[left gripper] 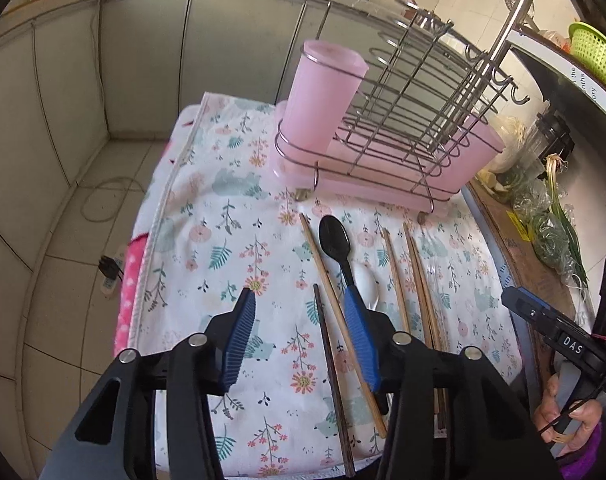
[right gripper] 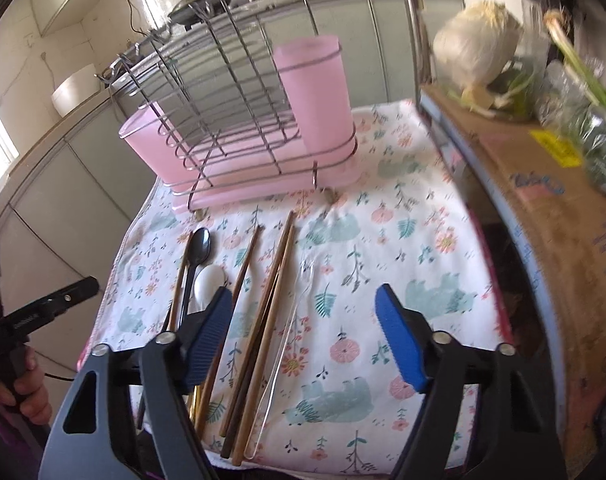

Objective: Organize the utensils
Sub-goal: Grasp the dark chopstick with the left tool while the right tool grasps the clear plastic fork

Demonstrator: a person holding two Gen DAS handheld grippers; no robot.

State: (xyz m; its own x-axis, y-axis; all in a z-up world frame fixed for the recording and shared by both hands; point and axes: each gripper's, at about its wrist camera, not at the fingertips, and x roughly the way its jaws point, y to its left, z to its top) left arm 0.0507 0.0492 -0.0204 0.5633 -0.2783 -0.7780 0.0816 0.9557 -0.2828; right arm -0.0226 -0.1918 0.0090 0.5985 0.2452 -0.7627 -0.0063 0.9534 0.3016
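A wire rack point(left gripper: 399, 120) point(right gripper: 231, 120) with a pink cup point(left gripper: 319, 92) point(right gripper: 315, 92) stands at the back of the floral cloth point(left gripper: 231, 240) point(right gripper: 383, 240). A black spoon point(left gripper: 337, 244) point(right gripper: 197, 248), a white spoon point(left gripper: 365, 280) point(right gripper: 209, 280), wooden chopsticks point(left gripper: 323, 264) point(right gripper: 271, 292), a dark chopstick point(left gripper: 329, 364) and a clear plastic fork point(right gripper: 291, 320) lie side by side. My left gripper point(left gripper: 301, 340) is open above the dark chopstick. My right gripper point(right gripper: 303, 340) is open above the chopsticks and fork. Both are empty.
A cardboard box point(right gripper: 543, 208) point(left gripper: 519, 248) with bagged greens point(right gripper: 591, 140) stands right of the cloth. A steel pole point(right gripper: 413, 20) rises at the back. The tiled floor with a cable point(left gripper: 103, 200) lies left of the table.
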